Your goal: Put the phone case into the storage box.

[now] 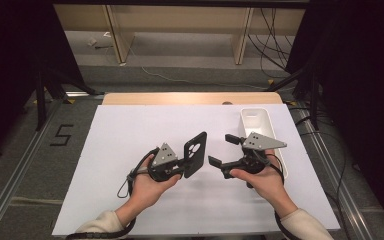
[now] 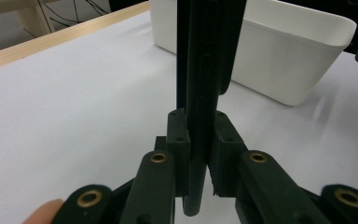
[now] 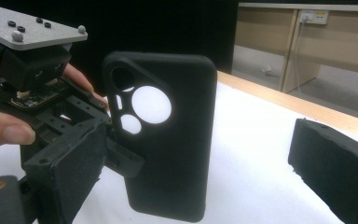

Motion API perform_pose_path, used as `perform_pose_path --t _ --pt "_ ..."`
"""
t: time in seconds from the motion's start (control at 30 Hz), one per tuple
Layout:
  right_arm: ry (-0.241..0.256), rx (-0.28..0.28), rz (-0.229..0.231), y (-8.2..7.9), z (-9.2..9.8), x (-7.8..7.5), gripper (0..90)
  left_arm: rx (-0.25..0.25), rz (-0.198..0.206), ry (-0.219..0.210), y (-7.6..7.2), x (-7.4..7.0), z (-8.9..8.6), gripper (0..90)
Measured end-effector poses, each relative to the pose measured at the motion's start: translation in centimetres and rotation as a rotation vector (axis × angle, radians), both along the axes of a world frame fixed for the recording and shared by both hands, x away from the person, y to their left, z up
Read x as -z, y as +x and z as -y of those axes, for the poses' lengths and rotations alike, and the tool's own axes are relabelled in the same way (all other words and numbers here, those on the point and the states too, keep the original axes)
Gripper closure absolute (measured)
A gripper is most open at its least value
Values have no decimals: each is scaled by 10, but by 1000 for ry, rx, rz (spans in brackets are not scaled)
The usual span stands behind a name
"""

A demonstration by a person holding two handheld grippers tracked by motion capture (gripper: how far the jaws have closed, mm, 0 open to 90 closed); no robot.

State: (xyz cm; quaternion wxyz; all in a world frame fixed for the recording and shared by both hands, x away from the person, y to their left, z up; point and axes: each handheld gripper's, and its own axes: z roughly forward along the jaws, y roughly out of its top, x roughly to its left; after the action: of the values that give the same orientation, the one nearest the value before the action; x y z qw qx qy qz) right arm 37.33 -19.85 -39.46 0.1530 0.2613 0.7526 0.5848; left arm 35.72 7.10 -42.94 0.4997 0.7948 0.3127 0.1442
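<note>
Even overhead light; soft shadows; dark surroundings; near tongs blurred.

1 black phone case point(image 1: 195, 154), 1 white bin point(image 1: 256, 122), 2 grippers, left point(image 1: 180, 168) and right point(image 1: 223, 150).

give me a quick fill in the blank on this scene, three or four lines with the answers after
1. The left hand-held gripper is shut on a black phone ____.
2. The right hand-held gripper has its jaws ____.
3. The bin at the right of the table is ____ in colour.
4. The phone case is held ____, its camera cutouts at the top.

Missing words: case; open; white; upright
</note>
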Motion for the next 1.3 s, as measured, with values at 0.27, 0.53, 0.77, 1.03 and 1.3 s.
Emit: perform_pose_path --t 0.27,0.53,0.77,1.03,1.3 --pt "-2 27 7 -2 -2 3 56 -22 1 -8 1 -1 5 800" --pt "5 50 17 -3 -5 4 55 -8 -3 -6 0 0 16 800" --pt "7 62 26 -4 -9 4 50 1 -5 -7 -1 0 23 800" --pt "7 66 39 -3 -18 4 36 7 -4 -6 -2 0 27 800" --pt "5 84 46 -3 -26 6 24 15 -5 -5 -3 1 30 800"
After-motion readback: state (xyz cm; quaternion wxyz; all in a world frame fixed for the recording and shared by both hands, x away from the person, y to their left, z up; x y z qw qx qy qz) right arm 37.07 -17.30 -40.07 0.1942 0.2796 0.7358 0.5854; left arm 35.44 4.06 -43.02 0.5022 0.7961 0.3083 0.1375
